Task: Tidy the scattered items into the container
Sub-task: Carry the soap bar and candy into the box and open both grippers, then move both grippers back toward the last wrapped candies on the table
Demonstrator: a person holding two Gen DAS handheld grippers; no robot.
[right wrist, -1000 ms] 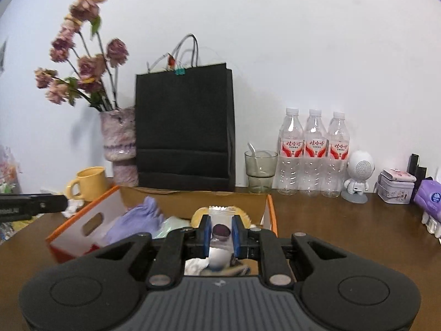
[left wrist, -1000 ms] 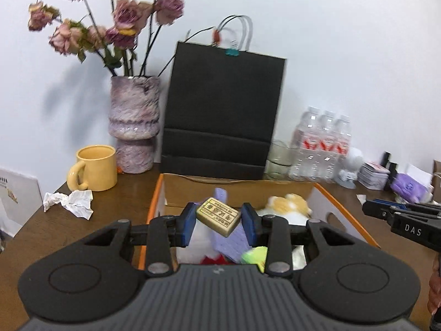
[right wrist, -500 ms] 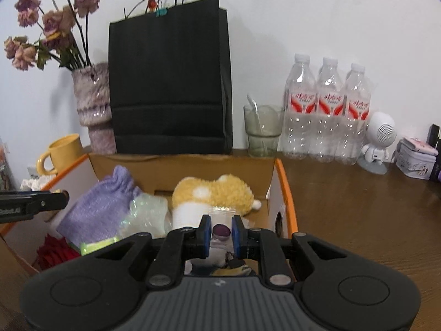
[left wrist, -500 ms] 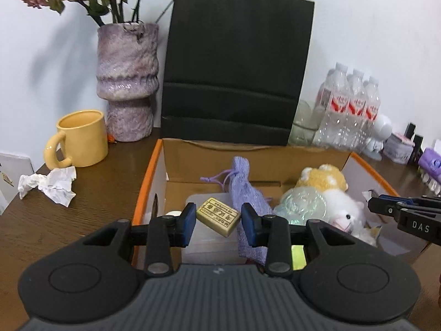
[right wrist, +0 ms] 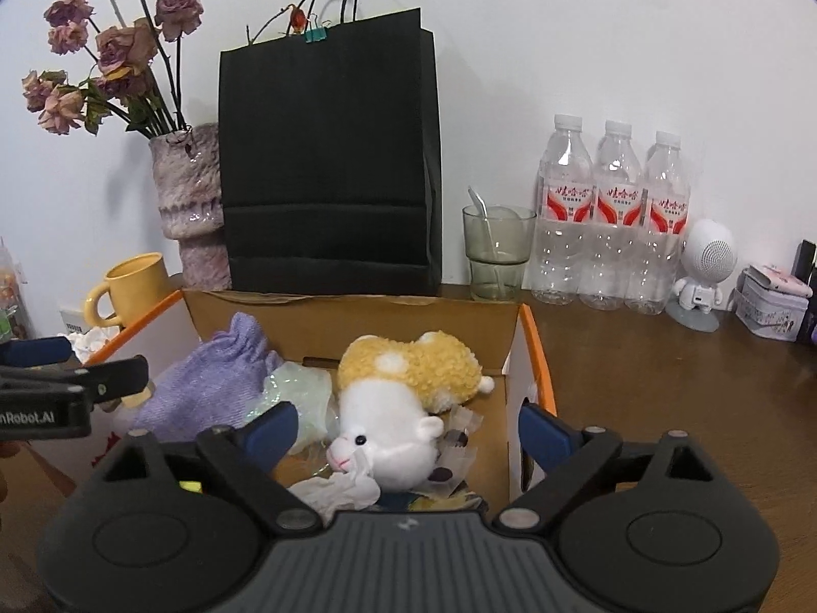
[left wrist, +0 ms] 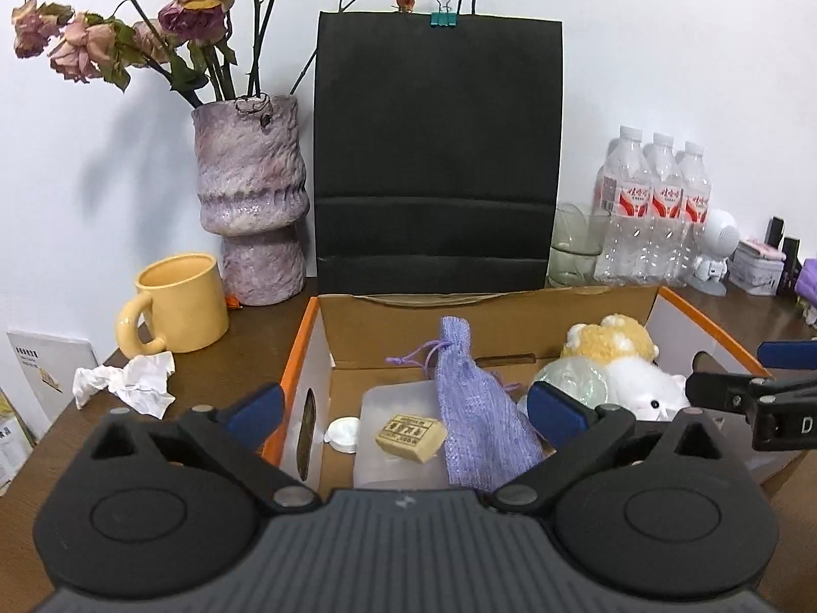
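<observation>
An open cardboard box [left wrist: 490, 314] with orange edges holds several items. My left gripper [left wrist: 403, 411] is open above its left half; a tan eraser block [left wrist: 410, 438] lies below it on a clear plastic lid, beside a purple drawstring pouch [left wrist: 477, 408]. My right gripper [right wrist: 406, 426] is open over the box's right half [right wrist: 531, 337], above a white and yellow plush toy [right wrist: 393, 408] and a small clear packet with a dark piece [right wrist: 454, 442]. A crumpled tissue [left wrist: 127, 383] lies on the table left of the box.
Behind the box stand a black paper bag [left wrist: 436, 153], a purple vase with dried roses [left wrist: 250, 199], a yellow mug [left wrist: 176, 301], a glass [right wrist: 498, 250], three water bottles [right wrist: 613, 214], a white figurine [right wrist: 702, 276] and small tins [right wrist: 773, 301].
Both grippers moved down over the box and opened. The left let go of the eraser block, now lying on the plastic lid. The right let go of the small packet, now beside the plush toy.
</observation>
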